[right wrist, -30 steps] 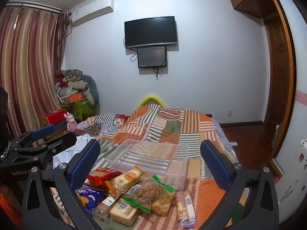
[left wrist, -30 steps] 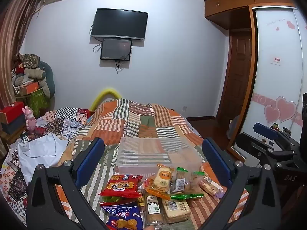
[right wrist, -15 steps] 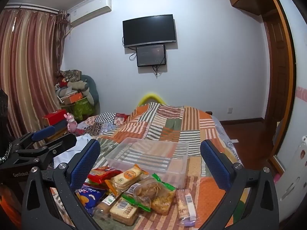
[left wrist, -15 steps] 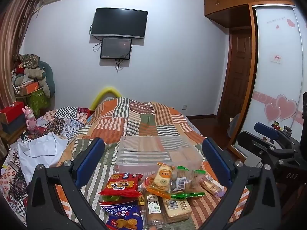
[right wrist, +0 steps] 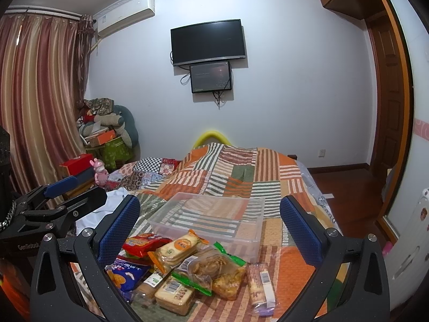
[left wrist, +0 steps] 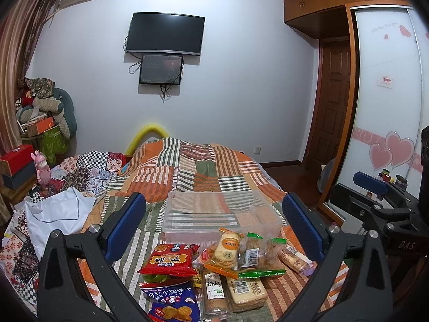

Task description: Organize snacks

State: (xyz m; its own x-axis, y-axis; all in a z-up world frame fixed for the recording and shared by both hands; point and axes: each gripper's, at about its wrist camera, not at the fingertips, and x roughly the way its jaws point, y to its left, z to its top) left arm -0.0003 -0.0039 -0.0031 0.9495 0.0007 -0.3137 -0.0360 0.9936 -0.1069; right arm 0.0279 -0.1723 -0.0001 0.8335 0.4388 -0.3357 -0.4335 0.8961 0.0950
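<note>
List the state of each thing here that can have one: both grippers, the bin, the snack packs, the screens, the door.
Left gripper: open, holding nothing.
Right gripper: open, holding nothing.
Clear plastic bin: lidless, empty, upright on the quilt.
Snack packs: sealed, piled on the quilt in front of the bin, none inside it.
Wall TV: screen dark.
Small screen: faintly lit.
Wooden door: shut.

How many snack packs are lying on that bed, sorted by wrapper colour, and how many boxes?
Red bag: 1
Blue bag: 1
Orange-trimmed cracker pack: 1
Green-trimmed clear bag: 1
Clear biscuit packs: 3
Clear bin: 1
Total: 8 visible; others may hide underneath.
</note>
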